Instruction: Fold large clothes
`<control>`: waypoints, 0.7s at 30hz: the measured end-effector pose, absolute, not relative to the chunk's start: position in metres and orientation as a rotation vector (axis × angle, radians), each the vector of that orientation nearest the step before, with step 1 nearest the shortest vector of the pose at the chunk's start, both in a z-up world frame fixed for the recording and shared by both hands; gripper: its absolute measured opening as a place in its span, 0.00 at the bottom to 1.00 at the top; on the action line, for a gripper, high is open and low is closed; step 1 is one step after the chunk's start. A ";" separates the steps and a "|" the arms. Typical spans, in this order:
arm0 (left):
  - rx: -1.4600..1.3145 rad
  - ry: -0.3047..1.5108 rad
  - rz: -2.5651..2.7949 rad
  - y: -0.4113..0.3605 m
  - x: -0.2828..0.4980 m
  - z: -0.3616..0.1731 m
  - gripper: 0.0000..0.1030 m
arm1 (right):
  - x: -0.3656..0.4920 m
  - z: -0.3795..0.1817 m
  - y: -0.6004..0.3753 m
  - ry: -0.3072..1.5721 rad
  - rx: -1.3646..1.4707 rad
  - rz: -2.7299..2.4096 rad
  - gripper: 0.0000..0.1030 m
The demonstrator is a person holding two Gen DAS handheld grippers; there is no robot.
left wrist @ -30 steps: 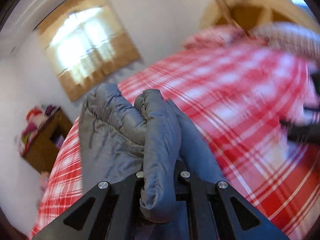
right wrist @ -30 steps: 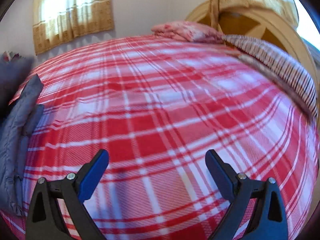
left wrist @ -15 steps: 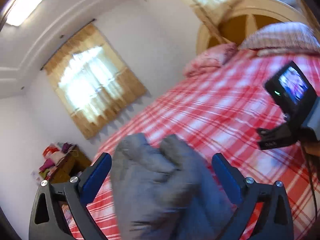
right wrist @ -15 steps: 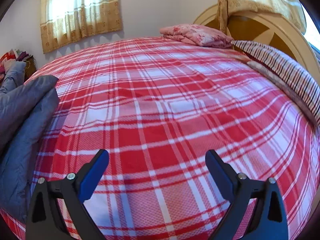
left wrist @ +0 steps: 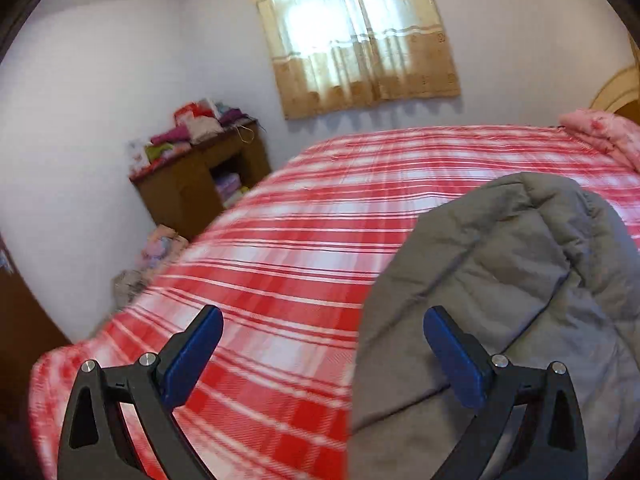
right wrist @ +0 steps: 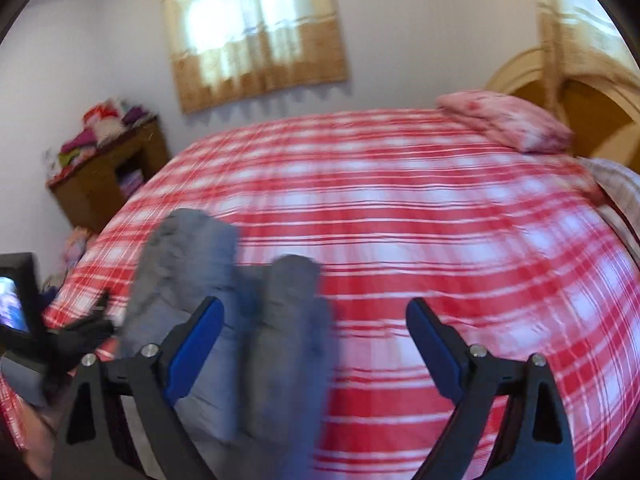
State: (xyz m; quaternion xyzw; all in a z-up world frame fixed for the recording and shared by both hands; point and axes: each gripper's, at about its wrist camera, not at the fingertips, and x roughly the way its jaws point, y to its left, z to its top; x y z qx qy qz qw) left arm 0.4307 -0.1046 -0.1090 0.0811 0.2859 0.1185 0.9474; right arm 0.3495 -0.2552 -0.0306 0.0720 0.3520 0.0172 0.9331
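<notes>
Grey padded jacket (left wrist: 520,280) bunched on plaid bed (left wrist: 304,232); left claw (left wrist: 320,348) wide, empty; right claw (right wrist: 314,332) narrowing, empty.

Bed (left wrist: 304,248) under red-and-white plaid cover, three things on top.

Spread smooth across the whole mattress. At 4 o'clock in the left wrist view, a rumpled grey padded garment (left wrist: 520,280) lying on the plaid; at 2 o'clock, a pink pillow (left wrist: 600,136); in the right wrist view at 3 o'clock, a striped pillow (right wrist: 624,188).

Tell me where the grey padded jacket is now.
The grey padded jacket lies bunched on the red plaid bedspread, lower right in the left wrist view, lower left in the right's.
</notes>
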 end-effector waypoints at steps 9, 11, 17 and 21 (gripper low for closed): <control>0.288 0.475 0.026 -0.174 0.388 -0.126 0.98 | 0.374 -0.119 -0.253 0.868 0.177 -0.025 0.35; 0.225 0.486 0.072 -0.161 0.395 -0.120 0.98 | 0.363 -0.141 -0.273 0.858 0.230 -0.046 0.34; 0.259 0.654 0.068 -0.171 0.431 -0.147 0.98 | 0.355 -0.162 -0.280 0.826 0.253 -0.079 0.34; 0.299 0.605 0.104 -0.179 0.421 -0.159 0.98 | 0.354 -0.168 -0.277 0.799 0.242 -0.098 0.34</control>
